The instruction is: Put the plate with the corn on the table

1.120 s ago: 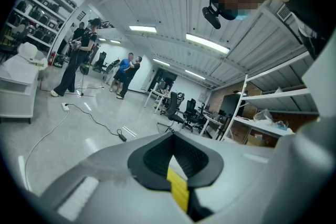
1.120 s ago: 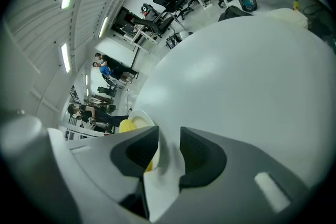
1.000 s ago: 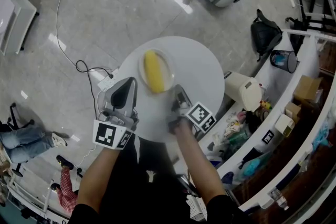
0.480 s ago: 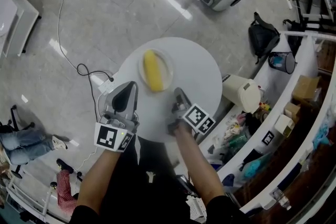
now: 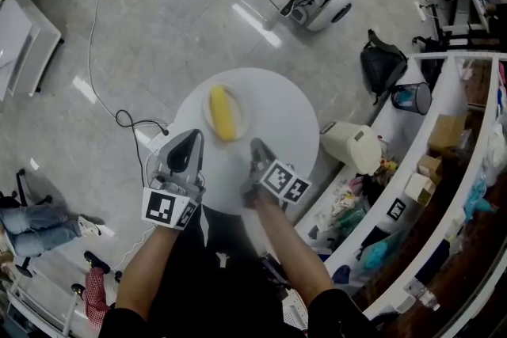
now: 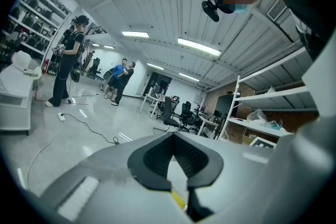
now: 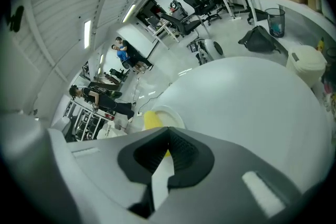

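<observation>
A white plate point(image 5: 242, 112) with a yellow corn cob point(image 5: 223, 112) rests on the round white table point(image 5: 289, 115), toward its far left side. Both grippers hover over the table's near edge, apart from the plate. My left gripper point(image 5: 192, 138) is shut, its jaws meeting with nothing between them point(image 6: 174, 136). My right gripper point(image 5: 257, 146) has just been closing and is now shut on nothing point(image 7: 169, 131). In the right gripper view the corn point(image 7: 152, 119) and the plate point(image 7: 173, 115) lie just beyond the jaw tips.
Around the table the floor holds a black cable point(image 5: 123, 119), a white wheeled device point(image 5: 321, 2), a black backpack point(image 5: 380, 59), a dark waste bin point(image 5: 412, 97) and a cream lidded bin point(image 5: 352, 146). A curved cluttered counter point(image 5: 444, 194) runs along the right.
My right gripper's jaws have closed and it has drawn back from the plate's rim and lifted. The left gripper has lifted slightly too. The plate with the corn stays on the table.
</observation>
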